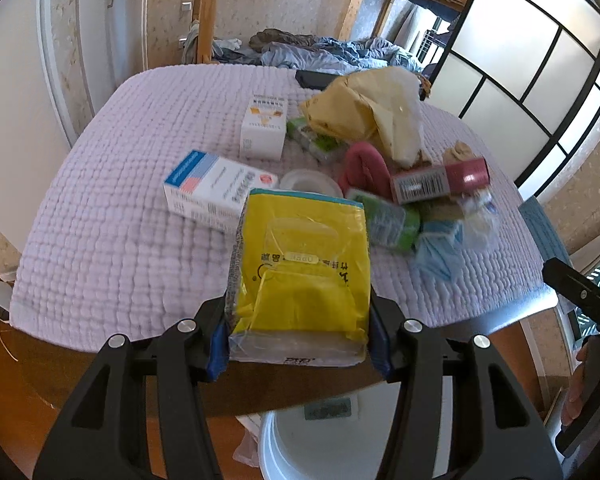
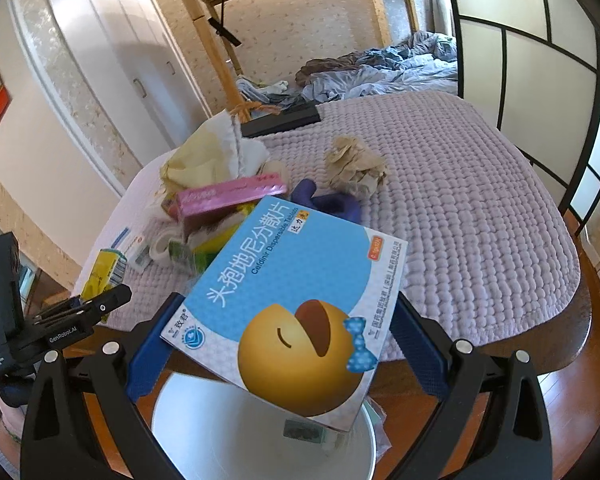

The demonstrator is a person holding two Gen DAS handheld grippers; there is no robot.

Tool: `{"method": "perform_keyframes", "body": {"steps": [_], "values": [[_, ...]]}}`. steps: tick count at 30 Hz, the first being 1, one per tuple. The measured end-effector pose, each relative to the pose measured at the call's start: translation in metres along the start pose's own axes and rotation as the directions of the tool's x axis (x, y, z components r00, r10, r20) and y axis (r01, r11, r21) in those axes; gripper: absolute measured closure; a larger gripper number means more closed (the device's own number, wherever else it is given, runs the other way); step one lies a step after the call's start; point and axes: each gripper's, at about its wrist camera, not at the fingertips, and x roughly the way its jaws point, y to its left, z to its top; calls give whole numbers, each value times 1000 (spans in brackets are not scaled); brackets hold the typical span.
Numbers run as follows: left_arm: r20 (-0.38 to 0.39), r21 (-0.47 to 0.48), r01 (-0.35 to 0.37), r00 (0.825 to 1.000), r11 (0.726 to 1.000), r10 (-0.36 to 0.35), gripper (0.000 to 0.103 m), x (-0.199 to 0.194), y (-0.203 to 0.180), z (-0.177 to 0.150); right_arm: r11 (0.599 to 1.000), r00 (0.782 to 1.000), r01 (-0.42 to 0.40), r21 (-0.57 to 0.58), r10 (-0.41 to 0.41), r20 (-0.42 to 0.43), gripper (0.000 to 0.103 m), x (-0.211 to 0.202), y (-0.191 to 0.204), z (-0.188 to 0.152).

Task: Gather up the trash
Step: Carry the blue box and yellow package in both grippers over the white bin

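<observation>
Left tongs (image 1: 300, 344) clamped on yellow pack (image 1: 300, 276), blue pads pressing both sides near its bottom edge; pack sticks up and fwd from the jaws. Right tongs (image 2: 284, 344) hold blue box (image 2: 288, 304) — box lies tilted across the gap, left pad against its edge, right pad at or just beside the far corner; firm contact there can't be told.

Both loads hang past table (image 1: 496, 316) edge, w/ white bin (image 2: 260, 440) directly below; a bit of trash already at the bottom.

Risks, as judged:
- Blue box is wide and skewed vs bin mouth — released like this, could catch the rim and tip onto the floor.
- Weak right-side grip might let it slide out early.
- Yellow pack is soft film, pinched low; may buckle or slip out.
- Tongs sit near each other over the same bin, so dropping together risks a bump.

Rest of trash well fwd of both tongs on the quilted cover: white boxes (image 1: 216, 188), pink box (image 1: 440, 180), green packs (image 1: 384, 216), tape roll (image 1: 312, 182), crumpled paper (image 2: 354, 168), mask (image 1: 436, 256).
</observation>
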Motion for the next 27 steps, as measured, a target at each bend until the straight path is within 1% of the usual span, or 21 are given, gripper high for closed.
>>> {"method": "perform_keyframes", "body": {"steps": [6, 10, 19, 27], "values": [[-33, 17, -12, 999, 1000, 12, 48, 0, -10, -19, 999, 1000, 9, -42, -9, -13, 6, -4, 12, -14], [-47, 16, -13, 999, 1000, 14, 48, -2, -15, -29, 999, 1000, -1, -48, -1, -29, 6, -6, 17, -26], [-52, 29, -32, 998, 999, 33, 48, -9, -21, -48, 998, 999, -7, -68, 4, -43, 6, -13, 25, -41], [-61, 42, -33, 998, 999, 36, 48, -17, -24, -62, 997, 999, -11, -75, 7, -54, 6, -20, 29, -52]]}}
